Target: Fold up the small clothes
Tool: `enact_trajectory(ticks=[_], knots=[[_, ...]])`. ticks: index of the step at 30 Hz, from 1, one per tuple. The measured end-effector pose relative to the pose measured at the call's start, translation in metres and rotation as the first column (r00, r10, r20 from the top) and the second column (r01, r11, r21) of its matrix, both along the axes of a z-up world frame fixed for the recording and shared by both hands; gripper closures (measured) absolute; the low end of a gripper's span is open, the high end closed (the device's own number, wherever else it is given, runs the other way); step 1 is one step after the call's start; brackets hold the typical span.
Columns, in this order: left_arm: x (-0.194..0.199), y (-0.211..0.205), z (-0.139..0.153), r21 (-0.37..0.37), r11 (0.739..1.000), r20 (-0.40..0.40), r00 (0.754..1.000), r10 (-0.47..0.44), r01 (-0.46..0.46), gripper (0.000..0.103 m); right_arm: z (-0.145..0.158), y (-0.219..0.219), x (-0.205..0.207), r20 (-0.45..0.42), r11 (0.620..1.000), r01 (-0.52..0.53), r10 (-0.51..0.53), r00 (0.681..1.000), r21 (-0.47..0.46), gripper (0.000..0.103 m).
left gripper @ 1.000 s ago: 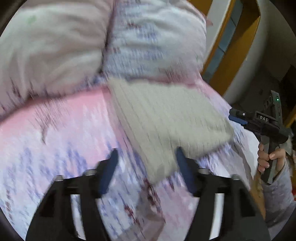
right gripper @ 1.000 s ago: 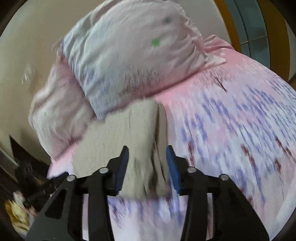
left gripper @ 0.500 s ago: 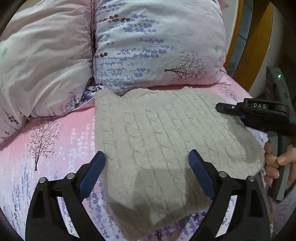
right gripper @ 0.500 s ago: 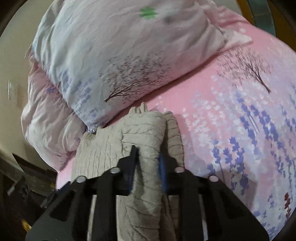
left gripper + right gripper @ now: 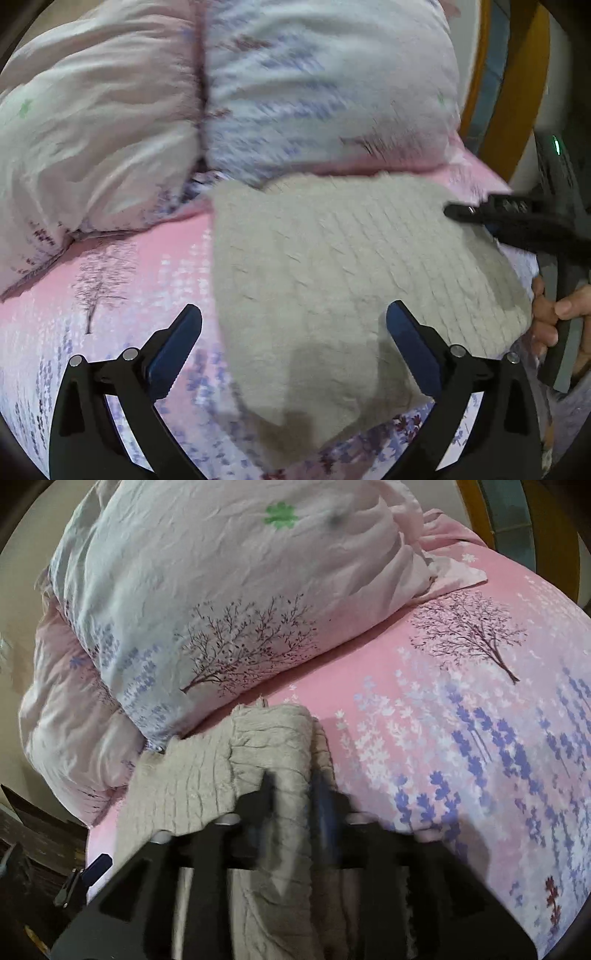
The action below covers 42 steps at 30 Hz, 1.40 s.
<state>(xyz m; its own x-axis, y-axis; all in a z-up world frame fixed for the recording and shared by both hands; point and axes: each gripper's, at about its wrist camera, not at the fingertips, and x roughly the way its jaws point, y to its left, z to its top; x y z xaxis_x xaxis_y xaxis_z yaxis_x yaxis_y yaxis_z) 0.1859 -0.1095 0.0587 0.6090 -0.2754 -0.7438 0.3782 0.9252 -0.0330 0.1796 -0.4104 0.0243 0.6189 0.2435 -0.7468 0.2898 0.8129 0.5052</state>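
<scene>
A folded beige cable-knit sweater [image 5: 332,280] lies on the pink flowered bedsheet [image 5: 140,280] in front of the pillows. My left gripper [image 5: 293,332] is open and empty, its blue-padded fingers spread over the sweater's near edge. My right gripper [image 5: 293,794] is closing on a fold at the sweater's edge [image 5: 273,738]; its jaws are blurred and stand narrow around the knit. The right gripper also shows at the sweater's right side in the left wrist view [image 5: 480,216].
Two large flowered pillows [image 5: 314,85] [image 5: 92,122] lie behind the sweater. A wooden door frame [image 5: 517,85] stands at the far right. Open pink sheet [image 5: 480,720] stretches to the right of the sweater in the right wrist view.
My right gripper has narrowed around the sweater's folded edge and stays there. My left gripper has opened wide and drawn back slightly, over the near edge.
</scene>
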Motion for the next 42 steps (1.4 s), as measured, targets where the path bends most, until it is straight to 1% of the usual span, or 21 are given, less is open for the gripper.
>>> enact_trajectory(ticks=[1,3,4,5,9,11,13,17,19,20,21,22,25,27,30,32,33,35,37,40,42], knots=[[0.003,0.013,0.005,-0.048,0.999,0.008,1.000,0.018,-0.017,0.001,0.002,-0.003,-0.004,0.002,1.000,-0.004,0.004,1.000,0.029,0.037],[0.015,0.037,0.009,-0.137,0.989,-0.027,0.998,0.051,-0.054,0.001,0.005,-0.008,-0.012,0.027,0.996,-0.031,0.028,0.999,0.082,0.032],[0.024,0.047,0.007,-0.177,0.981,-0.066,0.996,0.065,-0.076,0.001,0.005,-0.011,-0.016,0.027,0.993,-0.045,0.043,0.999,0.110,0.031],[0.036,0.061,0.001,-0.226,0.968,-0.134,0.987,0.084,-0.113,0.001,0.005,-0.012,-0.018,0.023,0.991,-0.052,0.049,0.999,0.127,0.029],[0.061,0.079,-0.021,-0.325,0.930,-0.290,0.954,0.076,-0.172,0.001,-0.004,-0.015,-0.023,-0.016,0.979,-0.070,0.075,0.997,0.192,0.029],[0.065,0.078,-0.031,-0.362,0.917,-0.335,0.941,0.042,-0.169,0.001,-0.008,-0.013,-0.021,-0.025,0.972,-0.085,0.093,0.995,0.220,0.029],[0.066,0.072,-0.036,-0.372,0.914,-0.353,0.935,0.021,-0.161,0.001,-0.012,-0.007,-0.019,-0.034,0.969,-0.099,0.110,0.993,0.228,0.029],[0.069,0.057,-0.047,-0.387,0.911,-0.378,0.926,-0.014,-0.144,0.001,-0.015,0.001,-0.018,-0.037,0.965,-0.126,0.138,0.990,0.229,0.029],[0.069,0.051,-0.047,-0.401,0.906,-0.361,0.932,-0.025,-0.131,0.003,-0.017,0.002,-0.018,-0.032,0.957,-0.136,0.149,0.988,0.255,0.034],[0.070,0.048,-0.049,-0.427,0.896,-0.373,0.926,-0.051,-0.122,0.011,-0.018,0.003,-0.019,-0.030,0.955,-0.139,0.152,0.988,0.261,0.037],[0.071,0.046,-0.050,-0.447,0.886,-0.379,0.923,-0.062,-0.124,0.021,-0.019,0.002,-0.021,-0.025,0.955,-0.143,0.154,0.988,0.261,0.044],[0.071,0.044,-0.052,-0.479,0.869,-0.389,0.917,-0.086,-0.122,0.026,-0.021,0.003,-0.022,-0.025,0.949,-0.152,0.166,0.986,0.276,0.048],[0.073,0.041,-0.054,-0.496,0.859,-0.390,0.916,-0.092,-0.125,0.030,-0.028,0.000,-0.027,-0.010,0.933,-0.166,0.178,0.984,0.321,0.058],[0.074,0.042,-0.055,-0.516,0.847,-0.391,0.915,-0.100,-0.128,0.041,-0.031,-0.002,-0.031,0.011,0.918,-0.167,0.175,0.985,0.359,0.069],[0.071,0.058,-0.052,-0.578,0.804,-0.382,0.917,-0.118,-0.138,0.060,-0.026,-0.001,-0.037,0.057,0.904,-0.167,0.157,0.986,0.393,0.072],[0.071,0.066,-0.046,-0.604,0.788,-0.363,0.920,-0.145,-0.115,0.064,-0.015,0.005,-0.040,0.095,0.901,-0.190,0.166,0.982,0.391,0.073],[0.068,0.070,-0.039,-0.602,0.793,-0.344,0.926,-0.152,-0.094,0.064,-0.008,0.012,-0.040,0.120,0.899,-0.211,0.178,0.977,0.384,0.074],[0.058,0.083,-0.022,-0.571,0.819,-0.287,0.949,-0.133,-0.058,0.064,0.007,0.032,-0.039,0.153,0.896,-0.271,0.230,0.961,0.353,0.074],[0.049,0.102,-0.010,-0.562,0.826,-0.249,0.962,-0.114,-0.047,0.064,0.018,0.059,-0.035,0.163,0.900,-0.327,0.290,0.943,0.289,0.074],[0.042,0.138,-0.002,-0.540,0.840,-0.207,0.976,-0.064,-0.060,0.064,0.021,0.093,-0.029,0.180,0.899,-0.385,0.352,0.919,0.209,0.074],[0.046,0.152,-0.010,-0.503,0.859,-0.211,0.977,-0.017,-0.094,0.063,0.016,0.108,-0.024,0.172,0.903,-0.394,0.367,0.914,0.171,0.075]])
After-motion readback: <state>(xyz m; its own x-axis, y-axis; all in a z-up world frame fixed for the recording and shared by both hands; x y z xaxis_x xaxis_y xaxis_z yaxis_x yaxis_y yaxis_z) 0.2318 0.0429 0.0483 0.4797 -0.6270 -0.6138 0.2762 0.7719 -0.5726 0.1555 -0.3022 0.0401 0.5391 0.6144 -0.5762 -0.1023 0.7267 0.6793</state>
